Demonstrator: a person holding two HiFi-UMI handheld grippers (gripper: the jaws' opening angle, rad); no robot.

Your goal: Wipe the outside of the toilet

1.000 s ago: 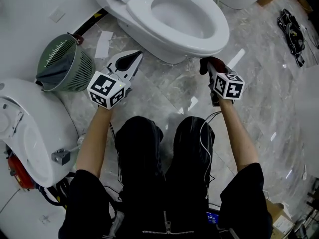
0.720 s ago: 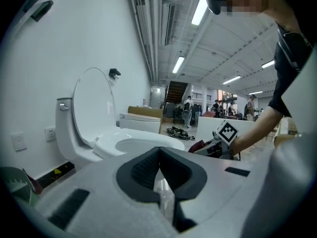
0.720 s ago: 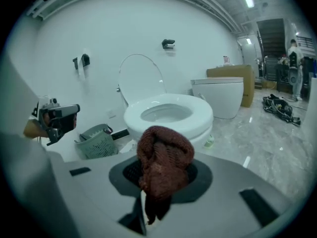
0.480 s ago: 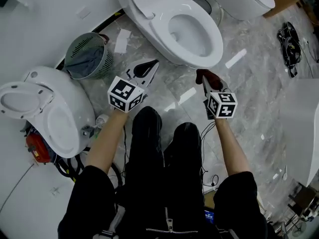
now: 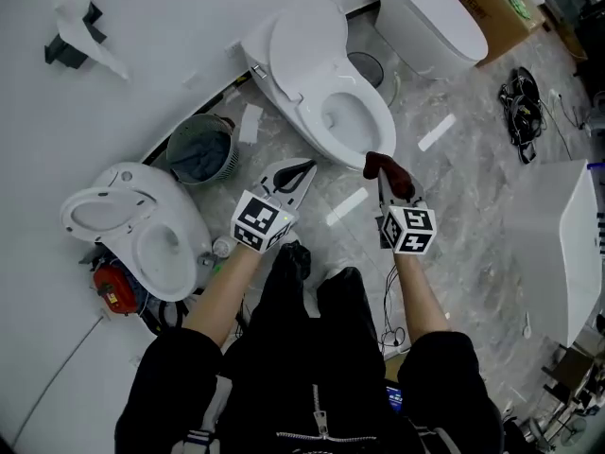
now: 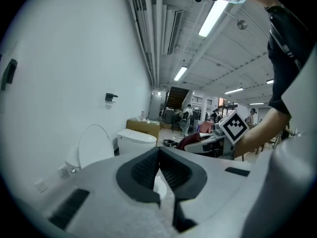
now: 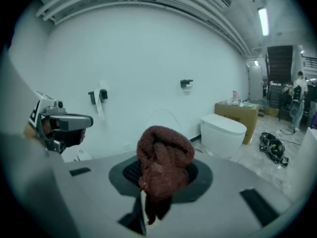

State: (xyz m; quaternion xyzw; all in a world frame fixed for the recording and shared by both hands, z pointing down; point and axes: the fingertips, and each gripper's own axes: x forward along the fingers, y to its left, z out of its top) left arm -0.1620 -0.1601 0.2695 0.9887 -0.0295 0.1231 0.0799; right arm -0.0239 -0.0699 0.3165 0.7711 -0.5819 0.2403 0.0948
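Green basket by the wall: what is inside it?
The green basket holds a crumpled grey-blue cloth or bag that fills most of it. Anything lying beneath that is covered, so I cannot tell what else is inside.

Grey marble floor (image 5: 473, 218), open toilet (image 5: 317, 72), green basket (image 5: 174, 151), black cable bundle (image 5: 520, 102)

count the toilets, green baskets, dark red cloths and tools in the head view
toilets: 3
green basket: 1
dark red cloth: 1
tools: 2, left tool and right tool
total: 7
white shape at right edge left out, kind unclear
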